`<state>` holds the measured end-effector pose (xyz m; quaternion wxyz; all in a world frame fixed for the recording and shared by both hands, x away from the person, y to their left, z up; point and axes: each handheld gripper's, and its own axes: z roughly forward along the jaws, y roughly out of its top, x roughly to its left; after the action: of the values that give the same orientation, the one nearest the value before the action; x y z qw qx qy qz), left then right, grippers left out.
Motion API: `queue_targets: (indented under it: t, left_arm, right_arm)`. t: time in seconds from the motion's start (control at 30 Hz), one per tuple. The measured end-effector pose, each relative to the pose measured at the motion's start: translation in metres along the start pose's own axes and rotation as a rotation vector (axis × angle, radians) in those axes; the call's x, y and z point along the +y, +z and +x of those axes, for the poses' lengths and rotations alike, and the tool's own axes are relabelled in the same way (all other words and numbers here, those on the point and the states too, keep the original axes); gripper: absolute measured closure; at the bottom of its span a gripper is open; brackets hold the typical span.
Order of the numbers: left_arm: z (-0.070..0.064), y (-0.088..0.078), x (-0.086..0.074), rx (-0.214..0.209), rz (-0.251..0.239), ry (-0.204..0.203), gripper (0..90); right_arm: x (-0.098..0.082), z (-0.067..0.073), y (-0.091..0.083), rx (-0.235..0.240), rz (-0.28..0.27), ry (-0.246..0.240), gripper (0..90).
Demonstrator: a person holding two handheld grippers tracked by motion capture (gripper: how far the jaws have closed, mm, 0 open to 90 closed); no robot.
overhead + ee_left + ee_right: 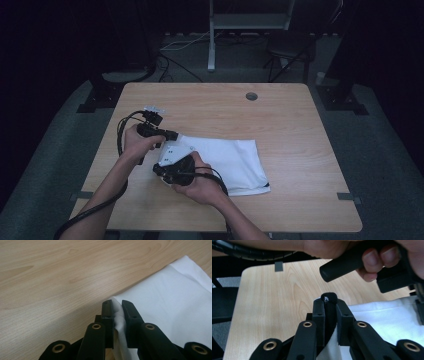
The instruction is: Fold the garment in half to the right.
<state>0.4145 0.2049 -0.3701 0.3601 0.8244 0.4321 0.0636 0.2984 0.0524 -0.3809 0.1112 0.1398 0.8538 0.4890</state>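
at the left of the high view the left hand (136, 141) holds the left gripper (167, 136) just above the wooden worktop (280, 125), at the near-left corner of a white cloth (235, 157) that lies folded flat a little left of the worktop's middle. in the left gripper view its jaws are nearly closed, with only a thin gap between them, and a pinched fold of the white cloth's edge stands up in that gap, gripped; the rest of the cloth spreads away to the right over the pale wood grain. just to the right and nearer the person, the right hand (197, 182) holds the right gripper (161, 170), with its grey plate on top, over the cloth's near-left part; the two grippers are close together, almost touching. in the right gripper view its jaws are likewise almost shut, clamped on a dark edge strip of the cloth that bulges above the jaw tips, with white fabric hanging below and to the right. beyond them the other hand's fingers (377, 258) wrap a black handle. further right on the worktop, near its far edge, sits a round cable hole (251, 96).
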Motion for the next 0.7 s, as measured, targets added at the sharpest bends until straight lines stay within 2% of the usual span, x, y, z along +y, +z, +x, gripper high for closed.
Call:
queue_targets:
  t: [0.23, 0.7]
  left_arm:
    - [-0.006, -0.004, 0.007, 0.007, -0.004, -0.004, 81.0]
    - [-0.018, 0.000, 0.023, 0.010, 0.009, 0.013, 80.4]
  right_arm:
    - [0.005, 0.000, -0.011, -0.014, -0.015, -0.008, 80.3]
    - [0.006, -0.008, -0.027, -0.025, -0.050, 0.028, 80.2]
